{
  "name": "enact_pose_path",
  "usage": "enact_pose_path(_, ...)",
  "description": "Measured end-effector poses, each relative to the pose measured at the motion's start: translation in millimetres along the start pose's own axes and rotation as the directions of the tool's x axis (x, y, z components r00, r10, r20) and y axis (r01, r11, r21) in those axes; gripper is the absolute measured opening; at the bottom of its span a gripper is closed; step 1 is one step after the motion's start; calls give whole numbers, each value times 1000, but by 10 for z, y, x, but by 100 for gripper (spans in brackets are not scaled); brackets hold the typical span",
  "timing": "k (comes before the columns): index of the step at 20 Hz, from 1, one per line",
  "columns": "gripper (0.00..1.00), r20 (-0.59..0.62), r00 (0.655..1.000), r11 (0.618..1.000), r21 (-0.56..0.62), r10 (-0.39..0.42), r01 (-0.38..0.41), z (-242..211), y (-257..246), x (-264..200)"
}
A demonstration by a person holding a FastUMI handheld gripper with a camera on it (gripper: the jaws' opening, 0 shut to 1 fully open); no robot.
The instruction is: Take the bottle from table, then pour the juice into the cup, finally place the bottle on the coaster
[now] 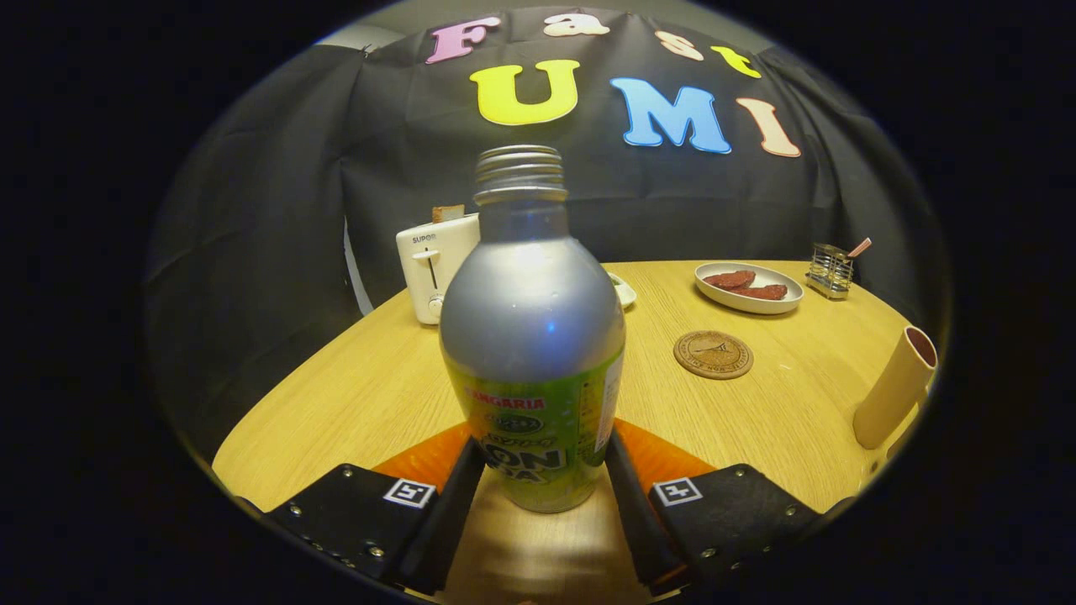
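Note:
An uncapped silver bottle (532, 336) with a green label stands upright between my fingers, its threaded neck pointing up. My gripper (538, 458) is shut on it, and both fingers (458, 496) press on the lower labelled part from either side. I cannot tell whether its base rests on the wooden table (353, 395) or hangs just above it. Beyond the fingers to the right lies a round brown coaster (713, 355). Farther right, near the table's edge, stands a tall beige cup (895, 386) with a dark inside.
A white toaster (435, 265) with a slice of bread in it stands at the back left. A small dish (624, 292) peeks out behind the bottle. A white plate (748, 301) with red-brown food and a small wire rack (830, 269) sit at the back right.

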State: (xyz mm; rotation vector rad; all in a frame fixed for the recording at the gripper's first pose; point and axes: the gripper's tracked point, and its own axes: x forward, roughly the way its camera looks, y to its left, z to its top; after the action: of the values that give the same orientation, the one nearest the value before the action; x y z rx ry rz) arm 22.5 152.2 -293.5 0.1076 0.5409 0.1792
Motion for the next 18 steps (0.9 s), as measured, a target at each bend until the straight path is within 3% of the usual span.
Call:
enact_pose_path(10,78,87,994,978,203,-65,46,542,-394,-452)
enact_pose_path(18,78,137,989,898,440,-51,-14,748,-801,-693)
